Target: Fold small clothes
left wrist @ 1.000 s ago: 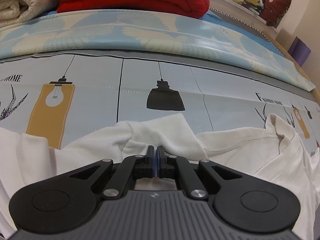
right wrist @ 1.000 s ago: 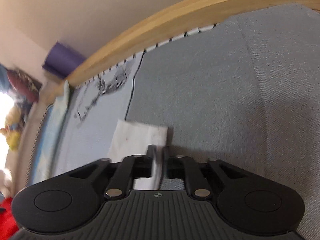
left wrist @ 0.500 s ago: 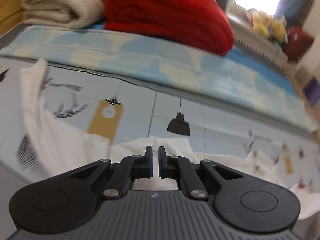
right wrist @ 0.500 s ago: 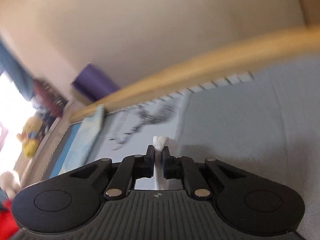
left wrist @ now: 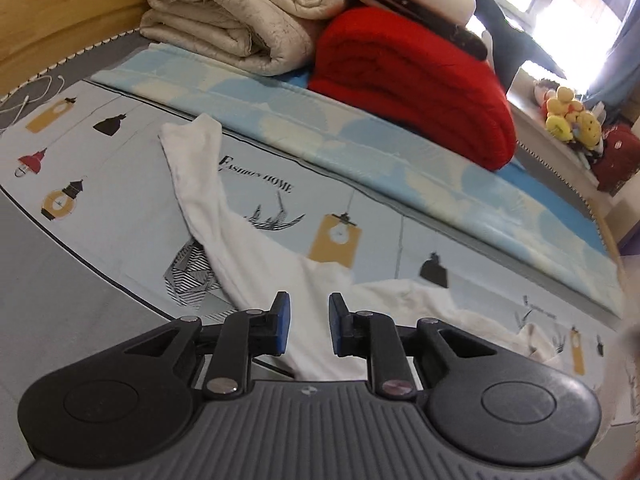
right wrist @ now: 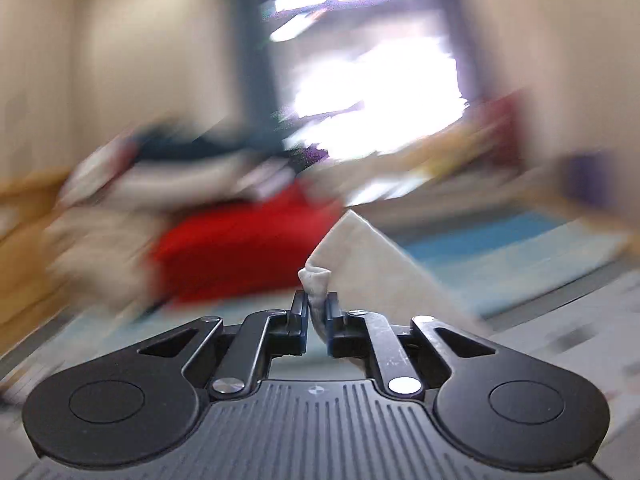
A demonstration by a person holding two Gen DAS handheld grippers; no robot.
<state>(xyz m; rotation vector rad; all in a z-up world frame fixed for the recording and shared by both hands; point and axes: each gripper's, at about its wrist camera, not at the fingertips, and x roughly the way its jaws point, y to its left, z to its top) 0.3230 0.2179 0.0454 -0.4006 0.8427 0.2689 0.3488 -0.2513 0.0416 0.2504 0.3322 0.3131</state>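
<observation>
My left view has swung since a second ago: it sat low over the cloth facing the red blanket, and now it looks down the printed mat (left wrist: 120, 216) from higher up. The white garment (left wrist: 256, 264) lies spread across that mat, one sleeve stretched toward the far-left corner. Behind it the folded beige quilt (left wrist: 232, 16) and red blanket (left wrist: 412, 80) block the far edge; the mat's left part is open. My left gripper (left wrist: 306, 326) was pinched on the cloth before; now its jaws are opening and hold nothing, the garment only lying below them. My right view is badly blurred. The right gripper (right wrist: 317, 314), low over grey bedding earlier, faces the window (right wrist: 368, 92), jaws opening, a bunched fold of white cloth (right wrist: 316, 280) between them.
</observation>
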